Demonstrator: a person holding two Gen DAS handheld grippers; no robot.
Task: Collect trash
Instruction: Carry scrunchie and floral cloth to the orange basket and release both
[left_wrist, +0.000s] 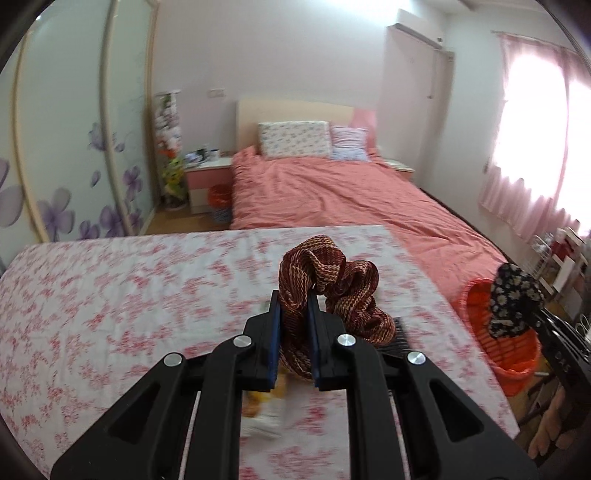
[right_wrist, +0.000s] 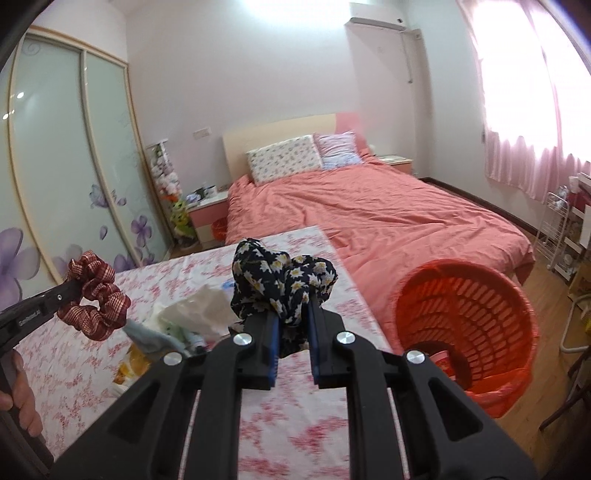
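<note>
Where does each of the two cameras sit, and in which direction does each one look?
Left wrist: sits on the left gripper, looking along its fingers over the floral table toward the bed; its jaws clamp the red striped scrunchie.
Right wrist: sits on the right gripper, facing the same way; its jaws clamp the black floral scrunchie; the person's left hand shows at the edge.
Shared: both scrunchies, the table, the bed and the orange basket.
</note>
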